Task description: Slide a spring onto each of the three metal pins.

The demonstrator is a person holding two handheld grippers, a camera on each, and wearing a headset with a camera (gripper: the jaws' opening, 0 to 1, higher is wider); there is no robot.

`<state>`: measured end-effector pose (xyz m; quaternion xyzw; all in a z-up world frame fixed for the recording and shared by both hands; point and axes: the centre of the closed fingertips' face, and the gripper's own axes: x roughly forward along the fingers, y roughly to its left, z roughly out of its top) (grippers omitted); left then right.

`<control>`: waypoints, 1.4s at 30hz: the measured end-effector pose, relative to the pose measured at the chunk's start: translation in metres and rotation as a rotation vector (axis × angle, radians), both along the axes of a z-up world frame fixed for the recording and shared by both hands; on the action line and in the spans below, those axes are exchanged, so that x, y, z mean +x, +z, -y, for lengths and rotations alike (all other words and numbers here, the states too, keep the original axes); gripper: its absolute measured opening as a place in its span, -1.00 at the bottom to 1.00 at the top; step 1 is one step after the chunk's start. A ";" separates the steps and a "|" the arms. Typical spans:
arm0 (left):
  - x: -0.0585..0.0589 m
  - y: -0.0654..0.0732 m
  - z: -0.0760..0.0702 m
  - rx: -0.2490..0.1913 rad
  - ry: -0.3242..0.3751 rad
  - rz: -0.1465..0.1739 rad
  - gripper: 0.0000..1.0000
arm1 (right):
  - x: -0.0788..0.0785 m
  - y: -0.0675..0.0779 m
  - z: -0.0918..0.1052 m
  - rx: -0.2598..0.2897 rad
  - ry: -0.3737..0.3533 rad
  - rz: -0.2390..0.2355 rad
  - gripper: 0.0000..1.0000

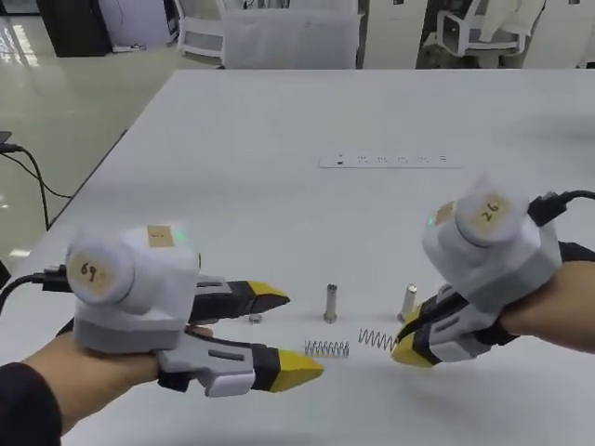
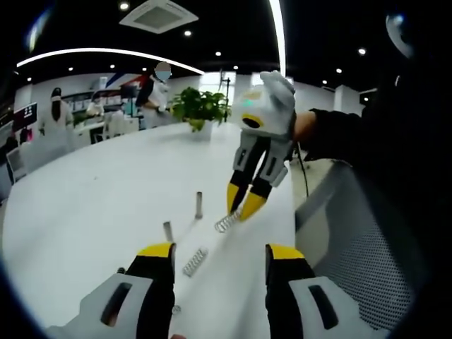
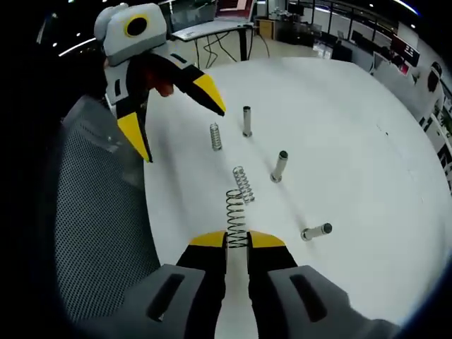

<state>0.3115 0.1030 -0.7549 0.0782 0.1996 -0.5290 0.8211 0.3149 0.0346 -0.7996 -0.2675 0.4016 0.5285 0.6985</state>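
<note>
My right gripper (image 3: 236, 240) is shut on one end of a thin wire spring (image 3: 234, 208) that sticks forward from its tips. A second spring (image 3: 244, 183) lies on the white table just beyond it, and a third (image 3: 215, 136) lies nearer my left gripper (image 3: 175, 116). Two metal pins (image 3: 246, 121) (image 3: 280, 166) stand upright; another pin (image 3: 316, 231) lies on its side. In the head view, the left gripper (image 1: 288, 333) is open, its tips beside a loose spring (image 1: 326, 348). The right gripper (image 1: 406, 351) is low near a standing pin (image 1: 409, 300).
A white power strip (image 1: 390, 161) lies farther back on the table (image 1: 279, 186). Office chairs (image 1: 474, 28) stand beyond the far edge. A grey mesh chair (image 3: 99, 226) is close to the table's near edge. People stand in the background of the left gripper view.
</note>
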 end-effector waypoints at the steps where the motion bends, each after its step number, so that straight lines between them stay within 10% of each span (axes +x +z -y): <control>1: 0.001 0.000 0.002 -0.006 -0.003 -0.002 -0.10 | -0.001 0.002 -0.001 0.001 0.006 0.002 -0.85; 24: -0.027 -0.007 0.029 -0.026 -0.155 0.017 -0.76 | -0.039 0.027 -0.031 0.029 0.264 0.030 -0.85; 42: -0.045 -0.016 0.036 0.007 -0.240 0.000 -0.90 | -0.052 0.020 -0.030 -0.015 0.379 0.034 -0.85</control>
